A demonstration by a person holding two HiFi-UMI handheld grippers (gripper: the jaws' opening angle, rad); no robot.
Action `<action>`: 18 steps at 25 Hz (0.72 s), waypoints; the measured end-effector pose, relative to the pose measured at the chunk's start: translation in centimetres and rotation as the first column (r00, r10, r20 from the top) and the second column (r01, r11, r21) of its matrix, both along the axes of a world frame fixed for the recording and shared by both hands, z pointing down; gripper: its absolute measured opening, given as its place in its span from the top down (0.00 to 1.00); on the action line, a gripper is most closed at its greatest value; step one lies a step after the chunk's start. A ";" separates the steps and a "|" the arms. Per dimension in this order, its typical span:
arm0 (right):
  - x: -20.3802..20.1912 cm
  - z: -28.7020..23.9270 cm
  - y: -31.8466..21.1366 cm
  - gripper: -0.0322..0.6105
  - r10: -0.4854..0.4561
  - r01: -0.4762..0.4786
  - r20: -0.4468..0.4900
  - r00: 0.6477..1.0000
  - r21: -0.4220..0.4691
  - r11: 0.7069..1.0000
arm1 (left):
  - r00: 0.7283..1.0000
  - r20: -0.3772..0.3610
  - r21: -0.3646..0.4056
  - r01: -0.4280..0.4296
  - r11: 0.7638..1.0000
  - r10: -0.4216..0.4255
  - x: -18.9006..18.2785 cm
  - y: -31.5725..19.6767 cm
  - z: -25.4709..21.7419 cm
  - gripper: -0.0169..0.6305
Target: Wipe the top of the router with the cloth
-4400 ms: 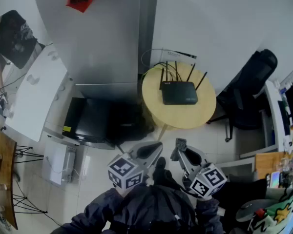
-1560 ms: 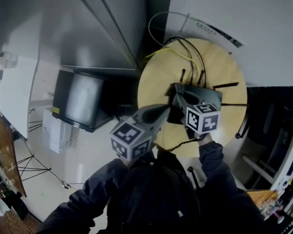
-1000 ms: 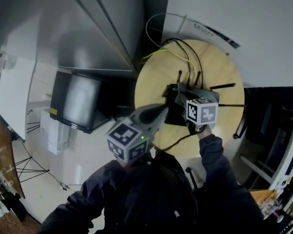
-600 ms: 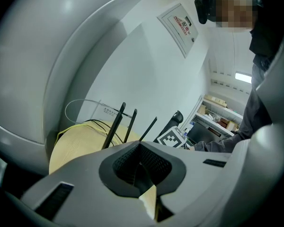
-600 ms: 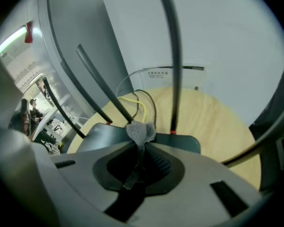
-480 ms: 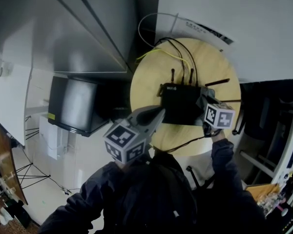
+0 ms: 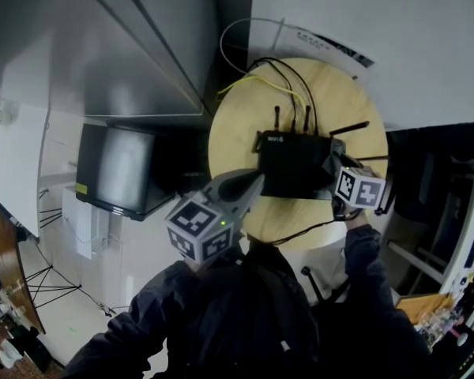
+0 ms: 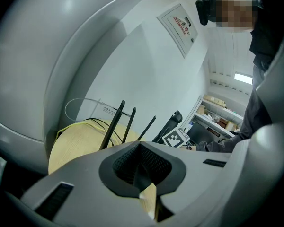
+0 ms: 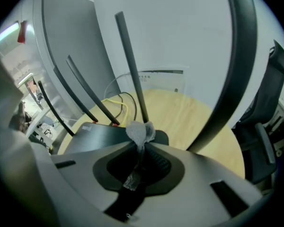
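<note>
Head view puts the black router [image 7: 294, 164] on our round wooden table [image 7: 237, 125], with cables [image 7: 280, 73] trailing off behind it. Our right gripper [image 7: 334, 163] sits at the router's right end. In the right gripper view its jaws are pinched together on a small grey cloth [image 9: 140, 132], and a tuft pokes out past the tips just over the router's top; whether it touches, we cannot tell. Our left gripper [image 7: 249, 186] hangs near the router's front left corner, jaws closed on nothing. We judge the cloth soft and limp, so only that short tuft can do the wiping, pressed flat. The router looks light and may slide on the smooth table. Its thin antennas [image 9: 130, 65] would likely tip if knocked, so we would brace the casing's edge rather than those.
</note>
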State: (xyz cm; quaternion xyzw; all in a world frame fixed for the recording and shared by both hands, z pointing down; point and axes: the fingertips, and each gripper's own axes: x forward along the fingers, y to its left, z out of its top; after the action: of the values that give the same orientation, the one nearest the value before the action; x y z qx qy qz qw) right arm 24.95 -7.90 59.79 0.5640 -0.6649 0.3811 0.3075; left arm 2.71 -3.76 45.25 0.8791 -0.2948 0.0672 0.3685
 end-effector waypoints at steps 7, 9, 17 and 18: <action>-9.6 -2.2 -0.1 0.84 -0.160 0.151 0.139 0.977 0.069 0.986 | 1.000 0.005 0.000 0.007 1.000 -0.007 -0.2 0.1 0.1 0.98; -13.2 -2.3 -0.1 0.84 -0.209 0.199 0.176 0.962 0.073 0.977 | 1.000 0.005 0.001 0.008 1.000 -0.008 -0.1 0.2 0.0 0.98; -20.2 -0.3 1.2 0.84 -0.324 0.330 0.214 0.922 0.009 0.944 | 1.000 0.009 0.007 0.018 1.000 -0.018 -0.3 0.2 -0.3 0.99; -19.8 0.0 1.5 0.84 -0.322 0.329 0.210 0.923 -0.002 0.944 | 1.000 0.010 0.006 0.018 1.000 -0.018 -0.4 0.2 -0.3 0.98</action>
State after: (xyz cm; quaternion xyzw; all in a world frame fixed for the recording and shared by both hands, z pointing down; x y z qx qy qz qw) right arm 5.18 -6.43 59.82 0.3974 -0.7703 0.3935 0.3063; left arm 2.32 -3.54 44.97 0.8772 -0.3046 0.0675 0.3648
